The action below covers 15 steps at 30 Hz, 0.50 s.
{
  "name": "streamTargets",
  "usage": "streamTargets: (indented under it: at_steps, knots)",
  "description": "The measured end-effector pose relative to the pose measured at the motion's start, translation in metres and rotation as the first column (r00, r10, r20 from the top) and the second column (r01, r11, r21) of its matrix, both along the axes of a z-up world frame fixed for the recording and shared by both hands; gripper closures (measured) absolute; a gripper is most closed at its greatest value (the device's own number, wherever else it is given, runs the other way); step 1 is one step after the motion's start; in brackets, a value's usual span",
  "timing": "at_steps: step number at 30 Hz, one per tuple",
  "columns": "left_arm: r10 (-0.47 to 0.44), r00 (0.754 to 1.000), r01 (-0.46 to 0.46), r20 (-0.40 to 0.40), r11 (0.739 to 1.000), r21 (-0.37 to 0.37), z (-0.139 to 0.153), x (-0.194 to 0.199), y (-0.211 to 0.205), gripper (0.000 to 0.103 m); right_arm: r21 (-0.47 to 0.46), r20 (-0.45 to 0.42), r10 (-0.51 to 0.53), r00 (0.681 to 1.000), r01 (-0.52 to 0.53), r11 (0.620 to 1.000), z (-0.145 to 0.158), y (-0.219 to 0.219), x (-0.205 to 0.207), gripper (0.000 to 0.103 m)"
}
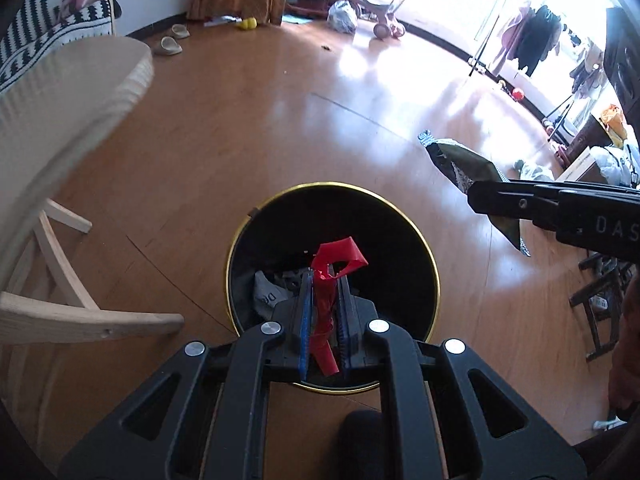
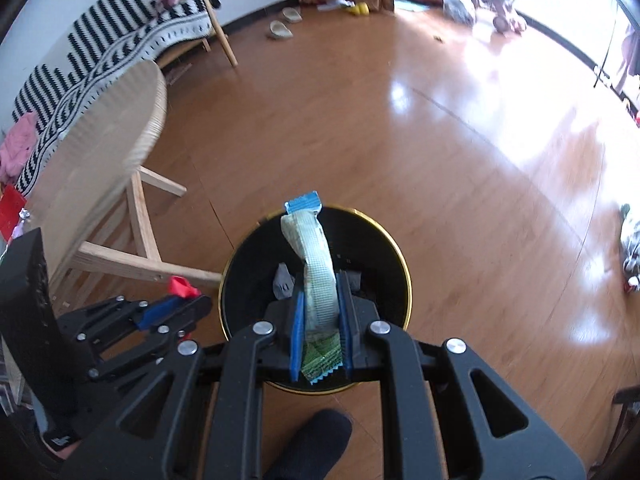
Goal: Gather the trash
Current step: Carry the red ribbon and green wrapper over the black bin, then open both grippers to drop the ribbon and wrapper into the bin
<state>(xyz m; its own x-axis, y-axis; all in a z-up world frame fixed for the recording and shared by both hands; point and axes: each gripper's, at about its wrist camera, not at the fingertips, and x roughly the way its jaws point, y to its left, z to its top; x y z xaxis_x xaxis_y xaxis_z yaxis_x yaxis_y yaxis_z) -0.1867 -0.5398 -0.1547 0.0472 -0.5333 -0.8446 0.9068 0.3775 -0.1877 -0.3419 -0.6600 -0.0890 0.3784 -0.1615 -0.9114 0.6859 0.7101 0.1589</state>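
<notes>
A round black bin with a gold rim (image 1: 240, 240) (image 2: 404, 264) stands on the wooden floor below both grippers. My left gripper (image 1: 325, 276) is shut on a crumpled red wrapper (image 1: 338, 258) and holds it over the bin's mouth. It shows in the right wrist view (image 2: 188, 300) at the left, with the red wrapper (image 2: 182, 285) at its tip. My right gripper (image 2: 320, 280) is shut on a pale green snack packet with a blue end (image 2: 314, 252), also over the bin. In the left wrist view the right gripper (image 1: 480, 196) holds the packet (image 1: 464, 164) at the right. Some trash (image 1: 266, 294) lies inside the bin.
A round light-wood table (image 1: 60, 120) (image 2: 116, 128) with crossed legs stands at the left, close to the bin. A striped sofa (image 2: 104, 36) lies behind it. Slippers (image 2: 280, 28), a tricycle (image 1: 384, 16) and a bag (image 1: 342, 16) stand far off. A dark stool (image 1: 600, 308) is at the right.
</notes>
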Motion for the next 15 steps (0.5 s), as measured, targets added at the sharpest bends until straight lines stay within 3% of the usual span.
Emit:
streamTargets:
  at_steps: [6, 15]
  knots:
    - [0.002, 0.999, -0.001, -0.043, 1.0, 0.02, -0.021, 0.002, -0.009, 0.092, 0.033, -0.037, -0.001, 0.999, 0.002, 0.999, -0.017, -0.004, 0.018, 0.088]
    - [0.009, 0.999, -0.008, -0.051, 1.0, 0.018, -0.02, 0.01, -0.01, 0.092, 0.035, -0.028, -0.006, 1.0, 0.007, 0.999, -0.022, -0.001, 0.026, 0.088]
